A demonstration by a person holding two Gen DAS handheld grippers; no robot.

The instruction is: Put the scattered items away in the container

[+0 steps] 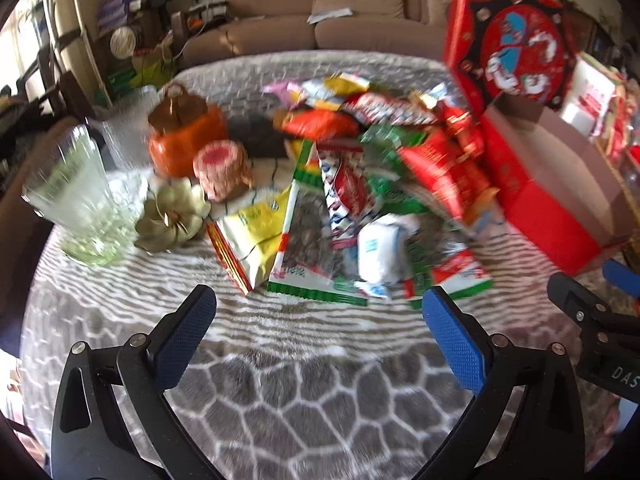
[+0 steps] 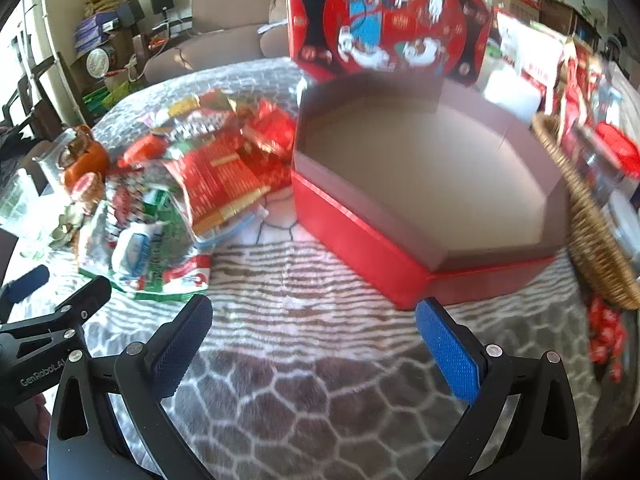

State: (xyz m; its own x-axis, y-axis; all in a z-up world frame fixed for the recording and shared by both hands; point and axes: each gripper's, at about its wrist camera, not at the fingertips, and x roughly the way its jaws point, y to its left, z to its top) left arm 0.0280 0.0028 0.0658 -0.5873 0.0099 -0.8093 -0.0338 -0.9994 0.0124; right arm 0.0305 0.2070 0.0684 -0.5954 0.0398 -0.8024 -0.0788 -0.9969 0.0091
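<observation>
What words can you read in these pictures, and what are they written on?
"GenRobot.AI": on the black body of the left gripper, seen from the right wrist camera.
"DAS": cut off at the picture's edge, on the black body of the right gripper, seen from the left wrist camera.
Snack packets: printing too blurred to read.
Red box lid: pictures and small signs, too blurred to read.

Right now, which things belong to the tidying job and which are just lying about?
For the job: snack packets pile; red octagonal box, empty; left gripper and right gripper, both open.

Lying about: glass vase; orange pumpkin ornament; wicker basket; lid.
</observation>
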